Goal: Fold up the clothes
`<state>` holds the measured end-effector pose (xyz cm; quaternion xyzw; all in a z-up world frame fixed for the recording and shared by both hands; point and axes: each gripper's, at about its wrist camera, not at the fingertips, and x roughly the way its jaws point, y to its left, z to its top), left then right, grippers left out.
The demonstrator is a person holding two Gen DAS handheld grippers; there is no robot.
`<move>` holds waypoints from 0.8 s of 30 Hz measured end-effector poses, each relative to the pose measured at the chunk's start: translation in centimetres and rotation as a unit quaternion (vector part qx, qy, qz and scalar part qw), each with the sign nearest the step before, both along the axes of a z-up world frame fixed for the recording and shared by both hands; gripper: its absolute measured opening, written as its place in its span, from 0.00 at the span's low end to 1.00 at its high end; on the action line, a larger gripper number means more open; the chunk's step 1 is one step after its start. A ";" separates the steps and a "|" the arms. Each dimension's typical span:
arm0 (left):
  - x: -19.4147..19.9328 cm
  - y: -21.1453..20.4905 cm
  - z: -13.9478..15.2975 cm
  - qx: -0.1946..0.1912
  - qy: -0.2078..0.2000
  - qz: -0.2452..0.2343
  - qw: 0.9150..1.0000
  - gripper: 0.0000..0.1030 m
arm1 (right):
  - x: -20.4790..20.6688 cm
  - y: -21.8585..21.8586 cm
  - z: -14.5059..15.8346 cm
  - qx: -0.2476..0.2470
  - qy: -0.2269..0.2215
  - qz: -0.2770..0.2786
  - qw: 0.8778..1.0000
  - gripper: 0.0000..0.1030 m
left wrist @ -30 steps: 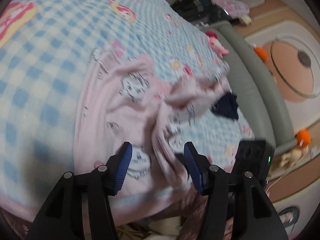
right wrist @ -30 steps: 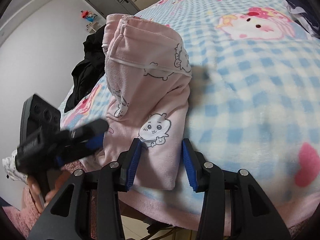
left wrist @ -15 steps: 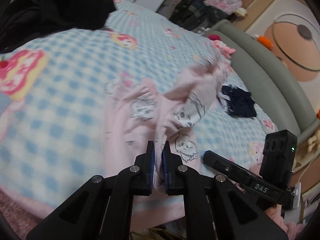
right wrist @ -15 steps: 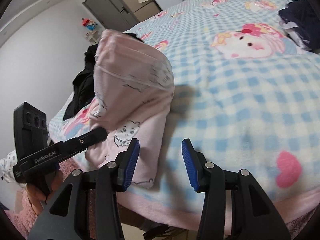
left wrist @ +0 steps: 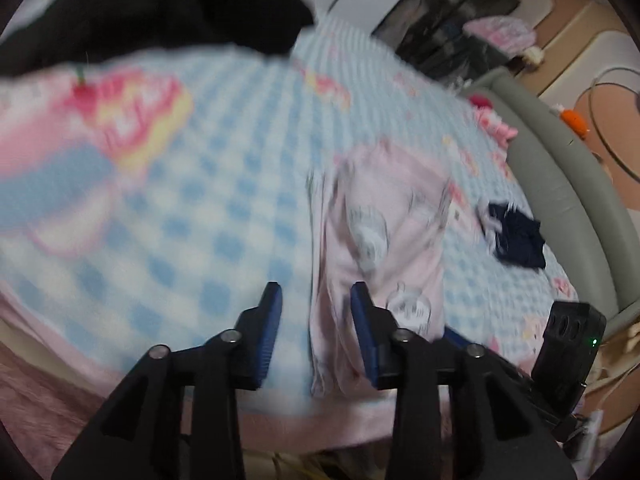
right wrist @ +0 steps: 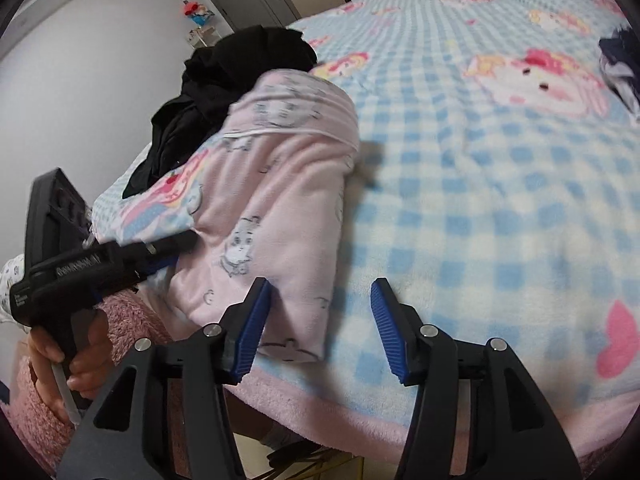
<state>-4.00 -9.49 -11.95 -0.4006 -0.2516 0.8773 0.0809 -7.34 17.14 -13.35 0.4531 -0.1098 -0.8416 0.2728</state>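
Right wrist: fleecy pink garment (right wrist: 280, 216), folded oblong.

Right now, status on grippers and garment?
Left gripper just opening, right gripper open, both empty. Pink garment folded on the bed. Nothing in the way.

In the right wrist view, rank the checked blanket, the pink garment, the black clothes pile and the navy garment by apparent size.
1. checked blanket
2. pink garment, though it lies nearest the camera
3. black clothes pile
4. navy garment, cut off by the frame edge
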 end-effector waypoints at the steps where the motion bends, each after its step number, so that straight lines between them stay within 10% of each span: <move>1: 0.0 0.3 0.6 -0.001 0.016 -0.009 1.000 0.37 | 0.0 0.2 0.2 -0.003 0.003 -0.004 1.000 0.51; 6: -1.1 3.5 0.1 -0.045 0.007 -0.068 0.997 0.37 | -0.4 0.3 -0.6 0.002 -0.009 -0.014 1.000 0.52; 12: -2.4 1.7 -2.0 -0.066 -0.057 -0.020 0.996 0.37 | -0.2 -0.5 -0.2 0.038 0.010 -0.010 0.999 0.52; 24: 0.9 0.7 -4.2 0.143 -0.112 -0.050 0.982 0.45 | -0.9 -0.1 -0.7 0.000 -0.011 -0.006 1.000 0.41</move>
